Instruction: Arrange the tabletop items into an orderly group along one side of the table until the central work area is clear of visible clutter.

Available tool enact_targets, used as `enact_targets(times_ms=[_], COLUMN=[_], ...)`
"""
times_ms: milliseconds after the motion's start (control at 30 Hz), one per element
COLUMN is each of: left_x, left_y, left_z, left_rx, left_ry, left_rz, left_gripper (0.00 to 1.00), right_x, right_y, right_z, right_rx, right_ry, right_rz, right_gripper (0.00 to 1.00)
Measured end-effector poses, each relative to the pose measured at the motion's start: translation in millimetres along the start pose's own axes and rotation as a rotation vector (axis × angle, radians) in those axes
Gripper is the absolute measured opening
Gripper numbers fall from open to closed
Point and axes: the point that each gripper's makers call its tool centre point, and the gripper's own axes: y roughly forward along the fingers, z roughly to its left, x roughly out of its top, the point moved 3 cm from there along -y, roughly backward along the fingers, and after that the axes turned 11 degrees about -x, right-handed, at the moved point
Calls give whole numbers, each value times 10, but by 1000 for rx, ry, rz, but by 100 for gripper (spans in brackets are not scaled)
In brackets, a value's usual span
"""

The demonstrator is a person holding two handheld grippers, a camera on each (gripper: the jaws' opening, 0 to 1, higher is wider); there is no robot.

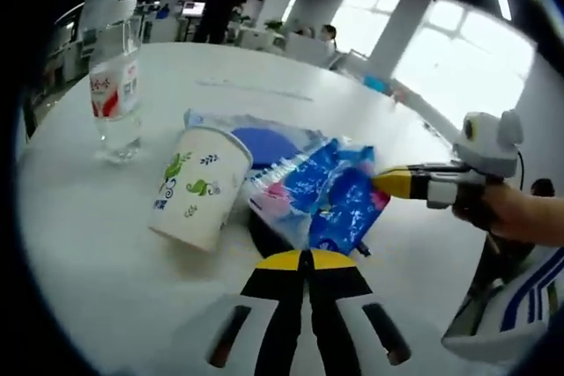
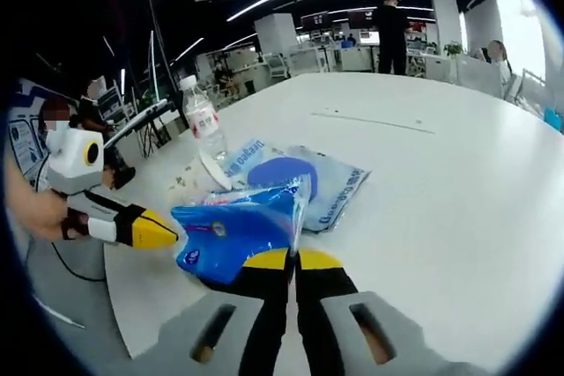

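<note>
The right gripper (image 2: 292,257) has its jaws closed on the blue snack packet (image 2: 238,233), lifting it for regrouping. The left gripper (image 1: 306,260) is closed and empty, its tips just short of that packet. The packet's long axis runs between the grippers, near the desk (image 2: 458,182) edge, beside the paper cup (image 1: 196,184) and water bottle (image 1: 115,94).
</note>
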Motion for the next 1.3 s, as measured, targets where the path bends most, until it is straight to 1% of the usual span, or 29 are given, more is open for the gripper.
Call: enact_targets(times_ms=[200,300,533,667,933,1033,1100,1200,1300], left_x=[60,86,176,179,245,266,269,297,326], left_y=[-47,-78,-172,-204,-290,-316,-346,-395,-389], left_z=[-43,-67,-187,-248,-366,-400,-418,-415,-419], left_rx=[-7,-22,-49,-75,-116,-135,-145,-153,-159], left_ry=[20,8,53,74,115,130,148,147,149], left_rz=[-6,-21,-28,-5,-5,-1,7,8,15], left_gripper=[0,0,0,0,0,0,0,0,0], right_x=[47,63,64,42,50,24,6,-13,0], right_y=[-101,-173,-441,-594,-864,-938,-986,-1027,-1047], right_z=[16,17,77,116,202,229,260,311,350], right_rx=[-14,-27,-66,-96,-152,-175,-188,-200,-220], right_ry=[11,19,39,56,46,49,70,81,72], right_rz=[-19,-32,-59,-67,-88,-89,-97,-93,-96], right_gripper=[0,0,0,0,0,0,0,0,0])
